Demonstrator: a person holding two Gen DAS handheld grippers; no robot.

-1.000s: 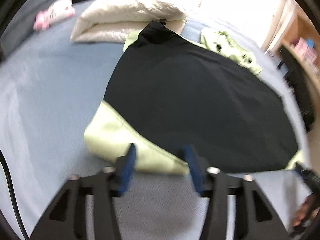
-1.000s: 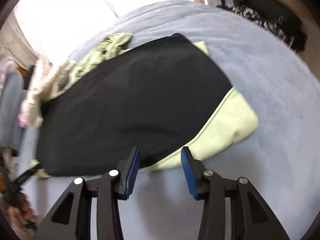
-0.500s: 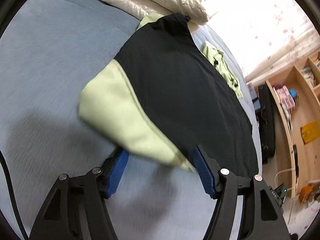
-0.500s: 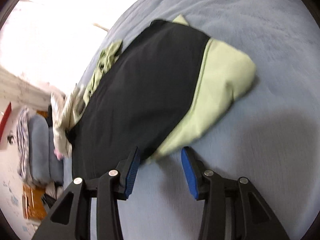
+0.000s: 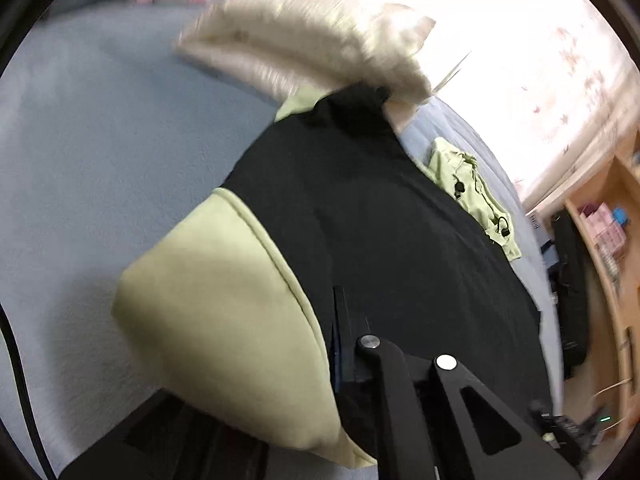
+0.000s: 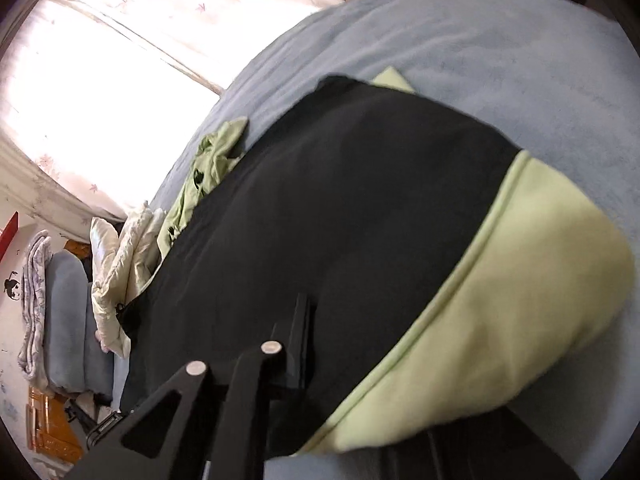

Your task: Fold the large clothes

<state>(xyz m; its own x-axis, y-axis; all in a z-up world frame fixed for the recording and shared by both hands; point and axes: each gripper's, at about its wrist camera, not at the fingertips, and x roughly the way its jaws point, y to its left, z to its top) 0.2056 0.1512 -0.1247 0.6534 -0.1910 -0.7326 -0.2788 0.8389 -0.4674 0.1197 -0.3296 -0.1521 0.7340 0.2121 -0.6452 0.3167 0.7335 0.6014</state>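
Garment: I am seeing the black-and-green top [image 5: 380, 220] lying flat on the bed [image 5: 100, 140], collar by the pillow [image 5: 320, 48].
Jaws: I am pinching its hem corners with both grippers, left [image 5: 340, 344] and right [image 6: 300, 344], closed.
Progress: I am only starting; folding remains.

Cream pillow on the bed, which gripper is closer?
Left, probably. From the left gripper the cream pillow lies straight beyond the garment; from the right gripper, far off sideways.

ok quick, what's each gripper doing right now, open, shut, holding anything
Left gripper: just closed, shut on the garment's near hem.
Right gripper: just closed, shut on the same hem.
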